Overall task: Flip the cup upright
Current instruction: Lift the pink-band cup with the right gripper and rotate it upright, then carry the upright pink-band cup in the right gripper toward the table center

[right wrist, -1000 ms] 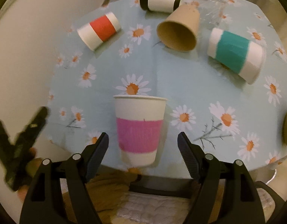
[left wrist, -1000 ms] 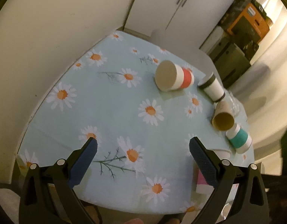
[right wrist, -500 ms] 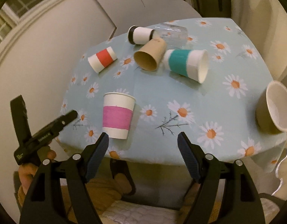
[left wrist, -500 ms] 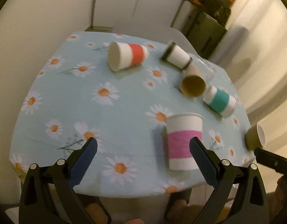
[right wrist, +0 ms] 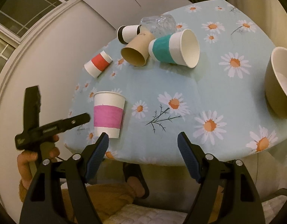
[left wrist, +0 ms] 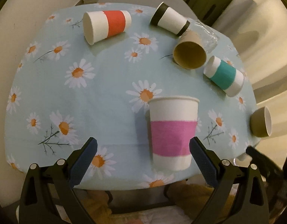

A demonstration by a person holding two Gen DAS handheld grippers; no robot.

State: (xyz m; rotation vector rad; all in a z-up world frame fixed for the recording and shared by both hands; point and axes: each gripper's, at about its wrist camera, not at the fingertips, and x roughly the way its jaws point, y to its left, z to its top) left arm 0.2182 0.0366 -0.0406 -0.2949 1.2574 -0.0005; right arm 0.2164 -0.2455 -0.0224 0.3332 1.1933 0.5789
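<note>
A white paper cup with a pink band (left wrist: pixel 172 132) stands upright near the table's front edge; it also shows in the right wrist view (right wrist: pixel 108 115). My left gripper (left wrist: pixel 143 157) is open and empty, in front of this cup, not touching it. My right gripper (right wrist: pixel 142 149) is open and empty, off the table's front edge, right of the pink cup. Lying on their sides are a red-banded cup (left wrist: pixel 106 26), a black-rimmed cup (left wrist: pixel 170 21), a brown cup (left wrist: pixel 190 53) and a teal-banded cup (left wrist: pixel 224 75).
The round table has a light blue daisy cloth (left wrist: pixel 106 93). A clear plastic cup (right wrist: pixel 158 23) lies at the back. A brown bowl-like cup (right wrist: pixel 279 82) lies at the right edge. The left gripper's body (right wrist: pixel 50 127) shows in the right wrist view.
The left gripper has swung right and closer, so the pink cup now stands between its fingers' line of sight. The right gripper has pulled back and away from the pink cup.
</note>
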